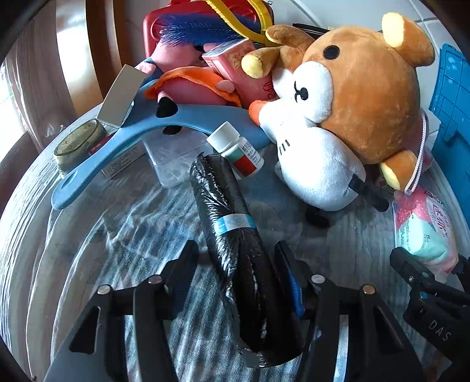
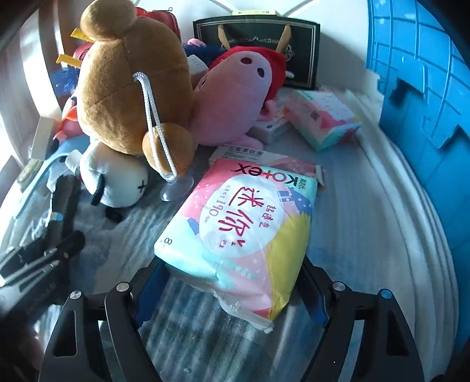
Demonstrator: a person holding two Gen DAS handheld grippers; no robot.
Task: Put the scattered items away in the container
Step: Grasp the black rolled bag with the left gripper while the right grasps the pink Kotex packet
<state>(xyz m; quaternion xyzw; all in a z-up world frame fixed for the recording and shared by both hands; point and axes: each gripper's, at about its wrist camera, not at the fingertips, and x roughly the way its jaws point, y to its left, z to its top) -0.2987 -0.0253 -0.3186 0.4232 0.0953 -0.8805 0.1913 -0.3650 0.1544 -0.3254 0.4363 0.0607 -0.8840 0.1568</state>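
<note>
Much of the heap at the back is buried: the brown bear plush [image 1: 364, 97] lies over a white plush [image 1: 311, 164], and a red case [image 1: 188, 20] behind a blue-bristled brush [image 1: 202, 29] is cut off by the top edge of the left wrist view. The blue crate [image 2: 423, 88] shows only as a ribbed plastic wall at the right edge, its inside out of sight. The black roll of bags [image 1: 232, 235], glossy, crinkled film with a pale blue paper band, lies lengthwise on the striped cloth [image 1: 152, 235] between the fingers of the left gripper [image 1: 235, 258]; those fingers stand apart with a gap on the left side (whether the right finger touches the roll cannot be told). The pad packet [image 2: 243, 226], soft printed plastic in pink, mint and yellow, lies flat near the crate, its near end between the fingers of the right gripper [image 2: 235, 279], which are spread wide and sit just beside its edges; firm contact is hard to judge. A small white-capped bottle [image 1: 238, 150] rests by the roll's far end.
</note>
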